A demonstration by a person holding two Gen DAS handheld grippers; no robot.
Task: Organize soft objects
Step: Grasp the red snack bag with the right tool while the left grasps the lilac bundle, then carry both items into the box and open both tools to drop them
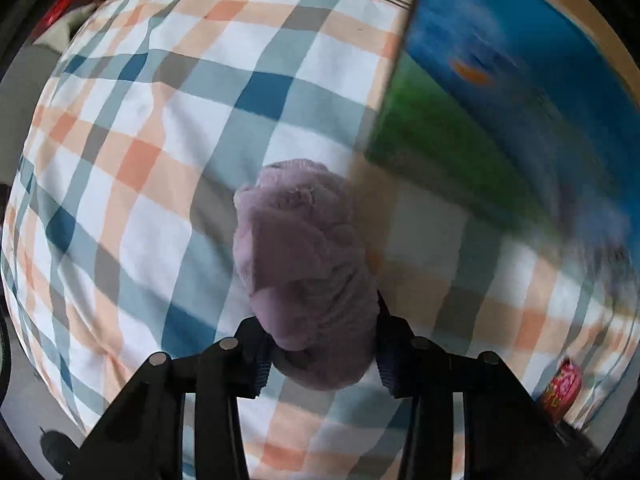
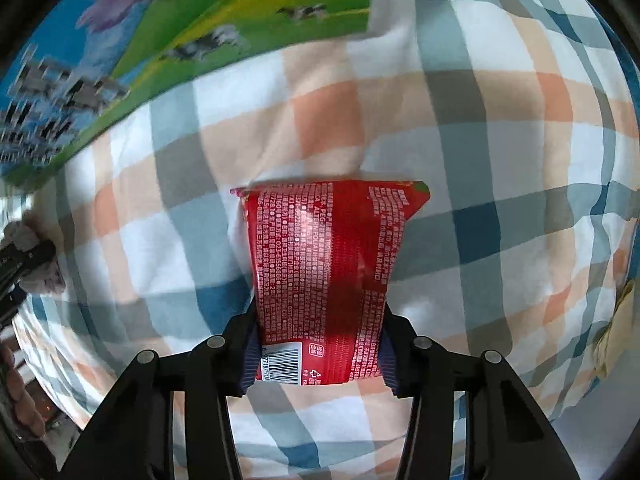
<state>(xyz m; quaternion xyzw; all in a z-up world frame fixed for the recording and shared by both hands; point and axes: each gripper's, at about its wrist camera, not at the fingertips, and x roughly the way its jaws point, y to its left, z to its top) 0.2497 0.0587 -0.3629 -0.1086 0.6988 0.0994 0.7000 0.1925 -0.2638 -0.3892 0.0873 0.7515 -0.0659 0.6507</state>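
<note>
A fuzzy mauve rolled cloth (image 1: 304, 264) hangs over the plaid bedspread (image 1: 160, 120) in the left wrist view, its lower end pinched by my left gripper (image 1: 322, 354), both pads pressing into it. In the right wrist view a red soft pack (image 2: 328, 276) with white print and a barcode sits between the pads of my right gripper (image 2: 320, 360), which press its sides. At the far left edge of that view, the other gripper (image 2: 24, 260) shows with the mauve cloth (image 2: 44, 280).
A printed box (image 1: 500, 92) with blue sky and green grass stands on the bed at upper right; the same box (image 2: 168, 28) fills the upper left of the right wrist view. A yellowish item (image 2: 616, 332) lies at the right edge. The red pack (image 1: 560, 390) shows low right.
</note>
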